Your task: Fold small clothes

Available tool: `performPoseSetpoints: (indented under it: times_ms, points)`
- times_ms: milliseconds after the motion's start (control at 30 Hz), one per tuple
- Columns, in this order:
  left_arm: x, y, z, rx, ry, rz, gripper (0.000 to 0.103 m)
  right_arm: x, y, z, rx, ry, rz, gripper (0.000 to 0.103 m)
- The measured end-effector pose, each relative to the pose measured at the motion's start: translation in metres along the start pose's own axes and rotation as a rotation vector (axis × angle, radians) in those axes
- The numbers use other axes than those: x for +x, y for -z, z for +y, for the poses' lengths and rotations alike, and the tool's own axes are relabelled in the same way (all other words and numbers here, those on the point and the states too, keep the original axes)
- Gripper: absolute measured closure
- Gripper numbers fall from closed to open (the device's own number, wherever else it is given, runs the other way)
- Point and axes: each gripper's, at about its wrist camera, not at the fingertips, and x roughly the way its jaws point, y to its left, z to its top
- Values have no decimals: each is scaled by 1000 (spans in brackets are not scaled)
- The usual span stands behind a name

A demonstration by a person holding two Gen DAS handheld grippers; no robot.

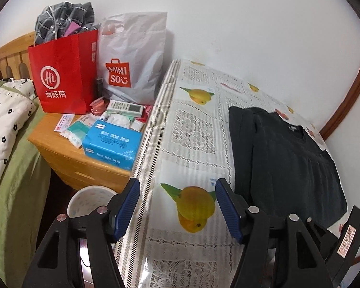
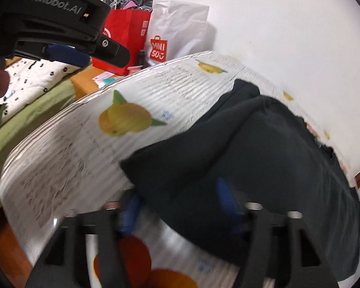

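One dark top [image 1: 295, 158] is lying flat on the fruit-print tablecloth [image 1: 194, 129], toward the wall side of the table. Left gripper [image 1: 177, 206] is hovering over the table edge, jaws wide apart, holding nothing. Right gripper [image 2: 180, 206] is blurring; a folded corner of the garment is sitting between its spread fingers, grip unclear. Fabric is looking soft, light, limp, likely draping and sliding; hem corners or shoulder seams seem the best holds.
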Motion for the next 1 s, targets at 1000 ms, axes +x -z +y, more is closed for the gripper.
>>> performPoseSetpoints:
  times_ms: [1000]
  points:
    - [23,86,-223,401,382,76,31,-67,171,-290,936,-26,-153,93]
